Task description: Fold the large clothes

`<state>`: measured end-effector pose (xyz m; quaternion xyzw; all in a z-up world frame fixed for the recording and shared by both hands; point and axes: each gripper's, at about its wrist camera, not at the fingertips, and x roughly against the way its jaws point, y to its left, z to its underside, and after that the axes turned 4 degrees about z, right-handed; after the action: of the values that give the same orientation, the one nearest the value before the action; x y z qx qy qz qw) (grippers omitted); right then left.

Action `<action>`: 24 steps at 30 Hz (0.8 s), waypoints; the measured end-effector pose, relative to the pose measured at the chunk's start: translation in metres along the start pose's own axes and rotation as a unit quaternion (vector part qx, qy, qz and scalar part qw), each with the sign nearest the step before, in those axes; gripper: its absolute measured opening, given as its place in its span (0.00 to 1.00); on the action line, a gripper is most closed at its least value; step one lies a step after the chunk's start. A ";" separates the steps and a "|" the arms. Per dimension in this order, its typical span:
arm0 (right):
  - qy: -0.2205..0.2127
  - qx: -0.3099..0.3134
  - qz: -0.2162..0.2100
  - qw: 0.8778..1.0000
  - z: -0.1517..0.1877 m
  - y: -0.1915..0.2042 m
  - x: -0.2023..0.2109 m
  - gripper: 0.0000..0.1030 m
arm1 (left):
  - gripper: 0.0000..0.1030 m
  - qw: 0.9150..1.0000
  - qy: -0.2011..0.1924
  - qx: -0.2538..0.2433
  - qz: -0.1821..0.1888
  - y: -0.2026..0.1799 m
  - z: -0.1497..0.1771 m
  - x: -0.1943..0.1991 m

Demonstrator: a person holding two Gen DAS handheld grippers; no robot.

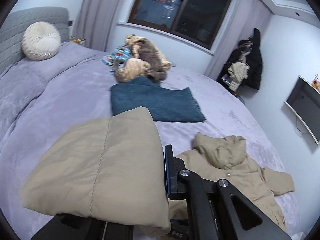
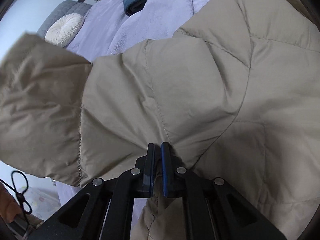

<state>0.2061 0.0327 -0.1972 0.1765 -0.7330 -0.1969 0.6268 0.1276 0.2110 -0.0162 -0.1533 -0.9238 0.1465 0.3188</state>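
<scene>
A beige padded coat (image 1: pixel 226 160) lies on the lavender bed (image 1: pixel 60 100) with its hood toward the far side. One quilted end of the coat (image 1: pixel 100 160) is lifted and hangs over my left gripper (image 1: pixel 165 172), which is shut on it; only the right finger (image 1: pixel 170 170) shows, the other is under the cloth. In the right wrist view the coat (image 2: pixel 200 80) fills most of the picture. My right gripper (image 2: pixel 158 150) is shut on a bunched fold of it at a seam, fabric pinched between the blue pads.
A folded blue blanket (image 1: pixel 158 104) lies beyond the coat, with a pile of clothes (image 1: pixel 140 60) behind it. A round white cushion (image 1: pixel 41 41) leans on the grey headboard (image 1: pixel 12 36). Dark coats (image 1: pixel 250 60) hang on the right wall by a screen (image 1: pixel 304 104).
</scene>
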 end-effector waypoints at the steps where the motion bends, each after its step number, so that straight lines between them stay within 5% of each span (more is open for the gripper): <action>1: 0.006 0.001 -0.011 1.000 -0.002 -0.001 0.004 0.07 | 0.09 1.000 0.003 -0.012 0.019 -0.020 -0.002 -0.008; 4: 0.000 -0.027 -0.047 0.999 0.002 -0.022 0.032 0.07 | 0.09 0.997 0.023 -0.053 0.057 -0.082 0.001 -0.039; 10: -0.089 -0.082 0.025 0.992 0.023 -0.111 0.135 0.07 | 0.09 0.984 0.115 -0.109 0.081 -0.181 0.054 -0.123; 15: -0.127 -0.136 0.076 0.980 0.044 -0.191 0.198 0.07 | 0.09 0.968 0.198 -0.150 0.034 -0.220 0.122 -0.189; 20: -0.124 -0.155 0.087 0.976 0.058 -0.230 0.210 0.07 | 0.12 0.955 0.229 -0.186 -0.013 -0.218 0.165 -0.205; 21: -0.124 -0.157 0.084 0.976 0.060 -0.234 0.212 0.07 | 0.18 0.956 0.228 -0.186 -0.012 -0.217 0.165 -0.203; 23: -0.124 -0.157 0.081 0.976 0.062 -0.239 0.213 0.07 | 0.88 0.958 0.224 -0.176 0.008 -0.218 0.165 -0.191; 24: -0.123 -0.157 0.081 0.977 0.064 -0.237 0.213 0.07 | 0.97 0.962 0.210 -0.175 0.010 -0.216 0.162 -0.181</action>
<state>0.1132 -0.2747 -0.1461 -0.0096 -0.7767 -0.2779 0.5652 0.1192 -0.0820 -0.1567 -0.2428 -0.8459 -0.0497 0.4723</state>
